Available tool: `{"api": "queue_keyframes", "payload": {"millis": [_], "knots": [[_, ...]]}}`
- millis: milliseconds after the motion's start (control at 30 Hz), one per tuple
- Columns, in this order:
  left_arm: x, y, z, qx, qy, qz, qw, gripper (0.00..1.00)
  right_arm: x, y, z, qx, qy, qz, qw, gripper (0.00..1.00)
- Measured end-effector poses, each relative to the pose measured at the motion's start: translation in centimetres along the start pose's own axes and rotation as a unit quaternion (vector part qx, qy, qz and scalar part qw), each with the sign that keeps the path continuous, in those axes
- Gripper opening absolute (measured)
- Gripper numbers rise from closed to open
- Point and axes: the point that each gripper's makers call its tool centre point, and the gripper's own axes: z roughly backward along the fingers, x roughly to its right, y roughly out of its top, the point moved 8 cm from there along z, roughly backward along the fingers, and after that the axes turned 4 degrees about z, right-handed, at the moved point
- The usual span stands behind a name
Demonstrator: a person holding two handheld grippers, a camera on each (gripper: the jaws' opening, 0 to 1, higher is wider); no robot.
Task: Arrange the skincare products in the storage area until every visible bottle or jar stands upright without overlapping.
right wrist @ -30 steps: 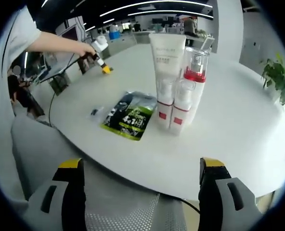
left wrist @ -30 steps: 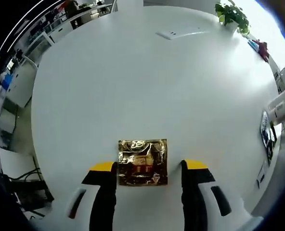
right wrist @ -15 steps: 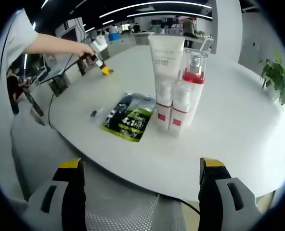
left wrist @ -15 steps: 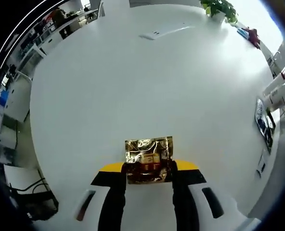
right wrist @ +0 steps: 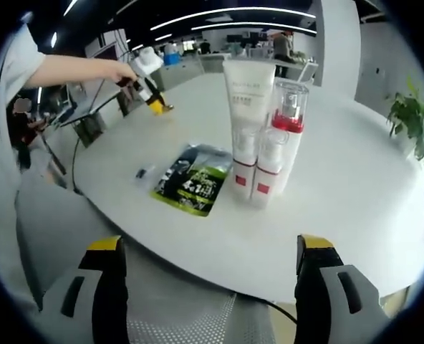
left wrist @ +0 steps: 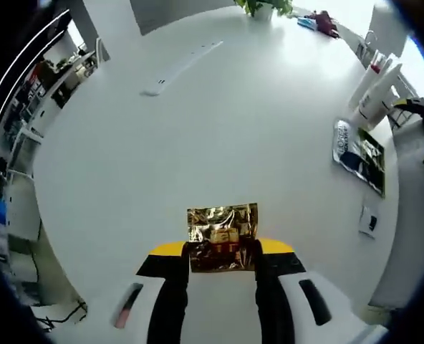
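The left gripper [left wrist: 221, 252] pinches a shiny gold packet [left wrist: 222, 237] that lies flat on the white table [left wrist: 219, 122]. The right gripper [right wrist: 208, 266] is wide open and holds nothing. Past it lies a green and black packet [right wrist: 190, 180]. Just beside that, a tube [right wrist: 246, 129] and bottles [right wrist: 276, 147] stand upright together.
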Motion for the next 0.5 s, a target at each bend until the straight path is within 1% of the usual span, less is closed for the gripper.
{"api": "queue_keyframes", "payload": {"millis": [167, 200, 267, 300, 333, 400, 433, 467, 500], "knots": [[1.4, 0.2, -0.1, -0.003, -0.018, -0.050, 0.9986, 0.37, -0.1, 0.1, 0.1, 0.006, 0.003, 0.003, 1.0000, 0.98], [1.4, 0.0, -0.2, -0.002, -0.022, -0.059, 0.9980, 0.37, -0.1, 0.1, 0.1, 0.007, 0.003, 0.004, 1.0000, 0.98], [2.5, -0.1, -0.3, -0.007, -0.029, -0.076, 0.9966, 0.37, -0.2, 0.1, 0.1, 0.008, 0.003, 0.007, 0.9999, 0.98], [2.9, -0.3, -0.4, -0.009, -0.033, -0.089, 0.9954, 0.37, -0.2, 0.2, 0.1, 0.009, 0.004, 0.008, 0.9999, 0.98], [2.9, -0.5, -0.7, -0.011, -0.035, -0.093, 0.9950, 0.37, -0.2, 0.2, 0.1, 0.010, 0.004, 0.009, 0.9999, 0.98], [4.0, -0.9, -0.3, -0.018, -0.044, -0.122, 0.9914, 0.37, -0.2, 0.2, 0.2, 0.010, 0.006, 0.011, 0.9999, 0.98], [4.9, -0.9, -0.2, -0.021, -0.048, -0.138, 0.9891, 0.37, -0.3, 0.2, 0.2, 0.011, 0.006, 0.012, 0.9998, 0.98], [5.3, -0.9, -0.2, -0.023, -0.050, -0.144, 0.9880, 0.37, -0.3, 0.2, 0.2, 0.012, 0.007, 0.012, 0.9998, 0.98], [5.8, -1.1, -0.4, -0.027, -0.057, -0.161, 0.9850, 0.37, -0.3, 0.2, 0.2, 0.012, 0.007, 0.013, 0.9998, 0.98]]}}
